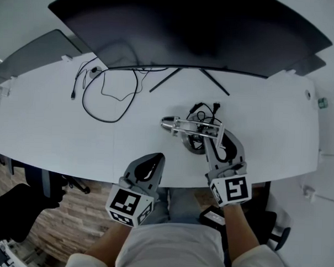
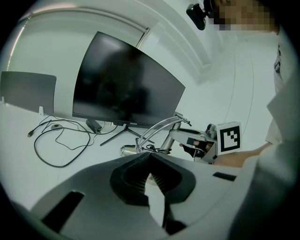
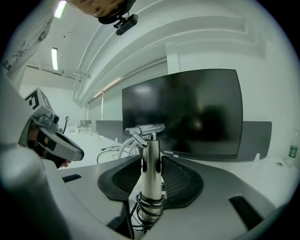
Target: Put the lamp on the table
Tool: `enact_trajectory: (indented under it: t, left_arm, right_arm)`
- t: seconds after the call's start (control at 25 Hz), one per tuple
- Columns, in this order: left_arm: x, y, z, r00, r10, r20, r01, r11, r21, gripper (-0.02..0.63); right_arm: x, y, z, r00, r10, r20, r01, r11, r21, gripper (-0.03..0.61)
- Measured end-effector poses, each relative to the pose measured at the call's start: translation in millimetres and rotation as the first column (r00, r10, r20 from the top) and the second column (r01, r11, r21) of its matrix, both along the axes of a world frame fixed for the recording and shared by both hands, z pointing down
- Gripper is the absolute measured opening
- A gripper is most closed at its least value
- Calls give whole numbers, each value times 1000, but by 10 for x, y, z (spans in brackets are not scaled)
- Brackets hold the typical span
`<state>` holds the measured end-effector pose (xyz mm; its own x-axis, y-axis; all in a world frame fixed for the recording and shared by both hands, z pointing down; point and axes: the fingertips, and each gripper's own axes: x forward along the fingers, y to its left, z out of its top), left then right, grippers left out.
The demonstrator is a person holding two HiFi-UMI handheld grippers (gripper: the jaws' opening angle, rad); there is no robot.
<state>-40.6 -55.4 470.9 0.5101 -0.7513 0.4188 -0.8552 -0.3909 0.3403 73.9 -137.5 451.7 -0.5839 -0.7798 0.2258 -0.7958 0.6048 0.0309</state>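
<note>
A chrome desk lamp is over the white table near its front edge, with black cable wound round the foot of its post. My right gripper is shut on the upright post. The lamp's arm and head point left in the head view. Its foot is at the tabletop; contact cannot be told. From the left gripper view the lamp and right gripper show ahead. My left gripper hovers at the table's front edge, left of the lamp, shut and holding nothing.
A wide dark monitor on a thin V-shaped stand fills the back of the table. A loose black cable loops at back left. A second dark screen stands far left. A black chair is below the table's left front.
</note>
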Motion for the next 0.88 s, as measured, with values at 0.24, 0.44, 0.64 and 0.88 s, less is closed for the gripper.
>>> enact_trajectory:
  t: [0.24,0.44,0.64,0.88]
  left_arm:
    - [66,19,-63,1000,17,4,-17,1000,12,3]
    - [89,-23,-197,1000,18,-3,-18,999,38,3]
    - [56,-22,-315,1000,14,1,-14,998,56,3]
    - [-6,0,-467,1000,-5,-7,5,997,71,3]
  right_arm:
    - [89,161,-28,1000,14,7,-14,1000,-5,133]
    - [120,258,-71,1000,2,-4,-2,1000,-10,133]
    - [81,395,-183,1000,-24,10,24,1000,-14,133]
    - [107,546,-279,999,-37,6,37,999,-31,116]
